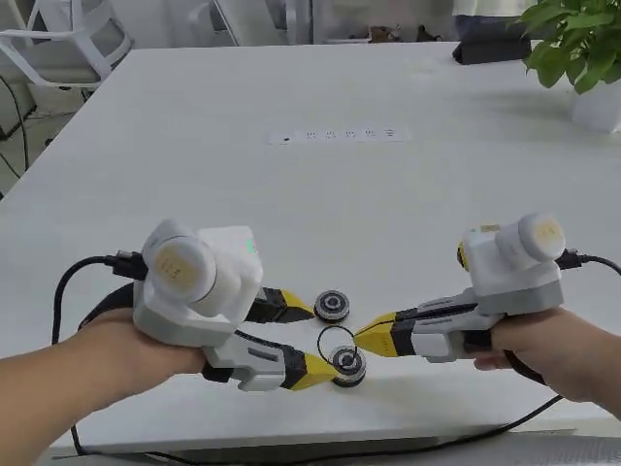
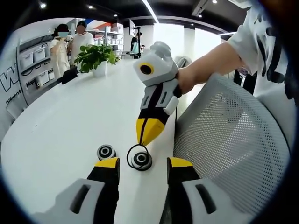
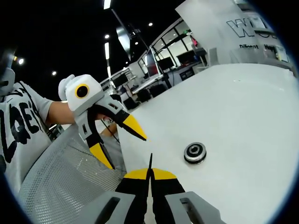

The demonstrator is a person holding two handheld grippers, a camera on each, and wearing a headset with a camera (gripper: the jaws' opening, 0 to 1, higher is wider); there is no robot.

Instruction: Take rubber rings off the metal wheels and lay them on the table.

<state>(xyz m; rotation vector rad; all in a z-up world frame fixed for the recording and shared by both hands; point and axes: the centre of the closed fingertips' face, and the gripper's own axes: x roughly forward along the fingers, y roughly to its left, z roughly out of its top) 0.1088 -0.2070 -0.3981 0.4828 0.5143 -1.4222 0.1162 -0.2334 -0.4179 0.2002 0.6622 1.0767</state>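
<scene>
Looping up from the nearer metal wheel point(image 1: 347, 364) by the front edge of the table point(image 1: 291, 194), the rubber ring point(image 1: 321, 340) seems still caught on it. The right claw point(image 1: 361, 336) is pressed together, pinching the ring's right side. The left claw point(image 2: 144, 164) is spread, with that wheel between its tips, and a second wheel point(image 1: 333, 305) lies just beyond.

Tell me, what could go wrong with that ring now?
1. The right tool pinches the ring, which seems caught on the near wheel. The ring might slip out and snap back.
2. The left tool stands open around that wheel, so pulling may drag it toward the table edge.
</scene>
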